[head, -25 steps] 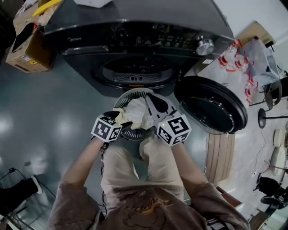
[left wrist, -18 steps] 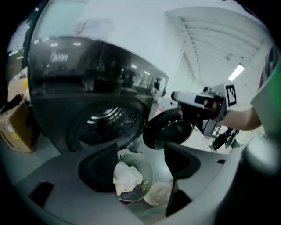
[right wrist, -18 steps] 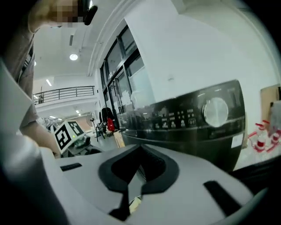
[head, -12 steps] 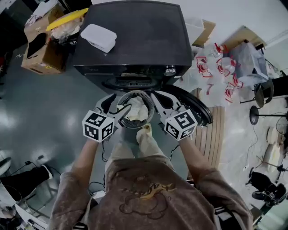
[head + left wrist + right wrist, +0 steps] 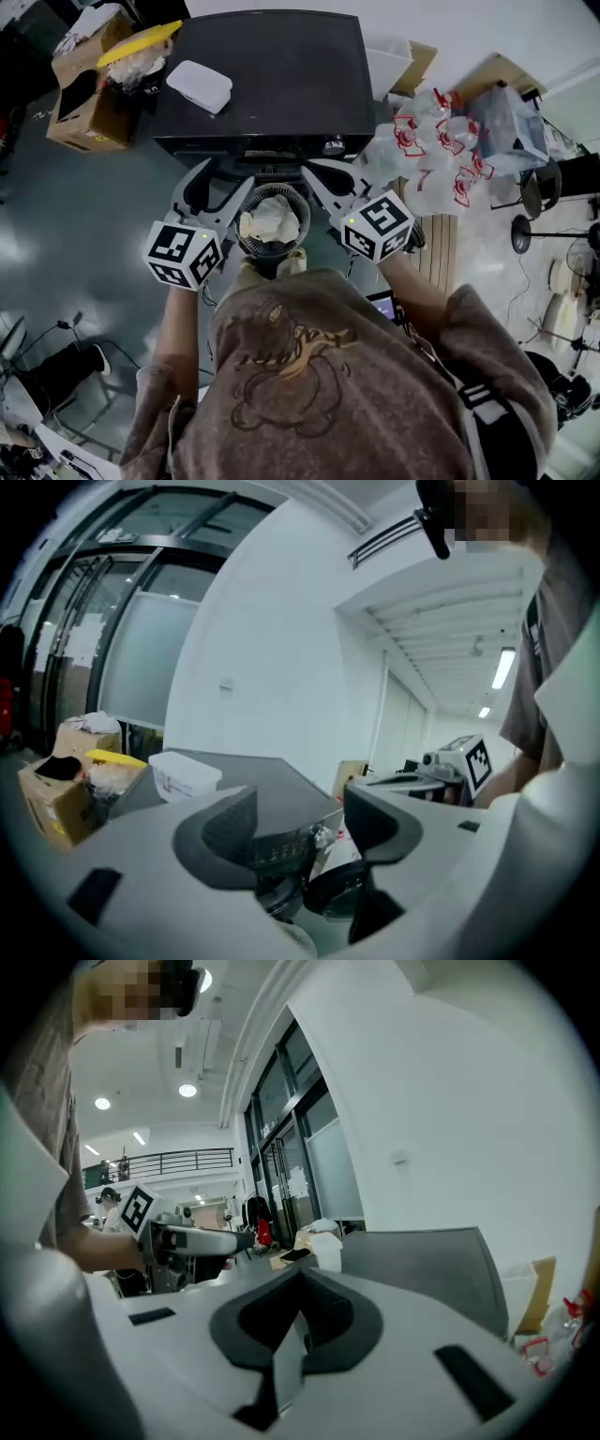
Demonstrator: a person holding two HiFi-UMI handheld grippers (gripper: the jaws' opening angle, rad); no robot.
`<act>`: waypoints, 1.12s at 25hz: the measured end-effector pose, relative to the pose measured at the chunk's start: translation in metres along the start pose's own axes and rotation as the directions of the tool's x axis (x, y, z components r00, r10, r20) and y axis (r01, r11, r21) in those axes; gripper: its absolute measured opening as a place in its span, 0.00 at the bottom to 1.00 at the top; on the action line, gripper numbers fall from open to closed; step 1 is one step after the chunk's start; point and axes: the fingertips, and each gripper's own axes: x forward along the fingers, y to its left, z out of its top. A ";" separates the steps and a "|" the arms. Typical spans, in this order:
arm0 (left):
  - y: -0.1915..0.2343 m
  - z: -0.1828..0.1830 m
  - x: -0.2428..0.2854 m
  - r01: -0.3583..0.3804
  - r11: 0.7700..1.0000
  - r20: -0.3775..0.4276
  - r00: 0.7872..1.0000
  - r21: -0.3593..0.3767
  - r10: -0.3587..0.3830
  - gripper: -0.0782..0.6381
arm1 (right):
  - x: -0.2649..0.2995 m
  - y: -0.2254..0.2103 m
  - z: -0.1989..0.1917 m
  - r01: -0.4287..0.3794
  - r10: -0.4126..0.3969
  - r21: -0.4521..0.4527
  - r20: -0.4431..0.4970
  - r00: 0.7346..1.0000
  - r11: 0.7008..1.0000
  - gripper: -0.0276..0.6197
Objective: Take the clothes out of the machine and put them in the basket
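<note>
As the head view looks steeply down, the clothes [image 5: 270, 223] lie as a pale, crumpled heap inside the round basket [image 5: 302, 225]. The basket stands on the floor [image 5: 94, 216] just in front of the dark machine [image 5: 262, 84]. The left claw [image 5: 220, 183] and right claw [image 5: 328, 178] hover on either side of the basket, touching neither it nor the cloth. Such cloth should handle soft, limp and light, perhaps damp. A raised fold near the heap's middle looks the best place to pinch, and loose ends would likely trail over the rim. Whether anything is left in the drum I cannot tell, since the machine's front edge hides the opening. Bare floor gives room at the left, while plastic bags [image 5: 441, 159] crowd the right.

In the left gripper view, the left claw is released. Its 2 jaws stand apart, having just been closing a little, with nothing between them but the machine's front beyond. A white container [image 5: 183, 771] sits on the machine's top.

In the right gripper view, the right claw is clenched, its pads meeting on nothing.
</note>
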 end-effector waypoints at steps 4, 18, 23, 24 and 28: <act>0.007 0.021 -0.010 0.033 0.997 0.088 0.996 -0.068 -0.027 0.26 | 0.005 0.000 0.015 0.013 -0.013 -0.003 0.016 1.000 1.000 0.04; 0.023 -0.008 -0.026 0.108 0.994 0.075 0.991 0.011 -0.108 0.12 | 0.009 0.018 0.008 0.147 -0.147 0.009 0.039 0.988 0.989 0.04; 0.027 -0.019 -0.021 0.108 0.994 0.056 0.992 0.025 -0.109 0.12 | 0.009 0.015 0.006 0.176 -0.176 0.002 0.060 0.983 0.984 0.04; 0.029 -0.020 -0.020 0.105 0.994 0.057 0.993 0.022 -0.106 0.12 | 0.010 0.013 0.006 0.178 -0.178 -0.001 0.064 0.982 0.984 0.04; 0.039 -0.023 -0.017 0.093 0.995 0.061 0.994 0.021 -0.094 0.12 | 0.012 0.009 0.004 0.194 -0.193 0.002 0.073 0.978 0.981 0.04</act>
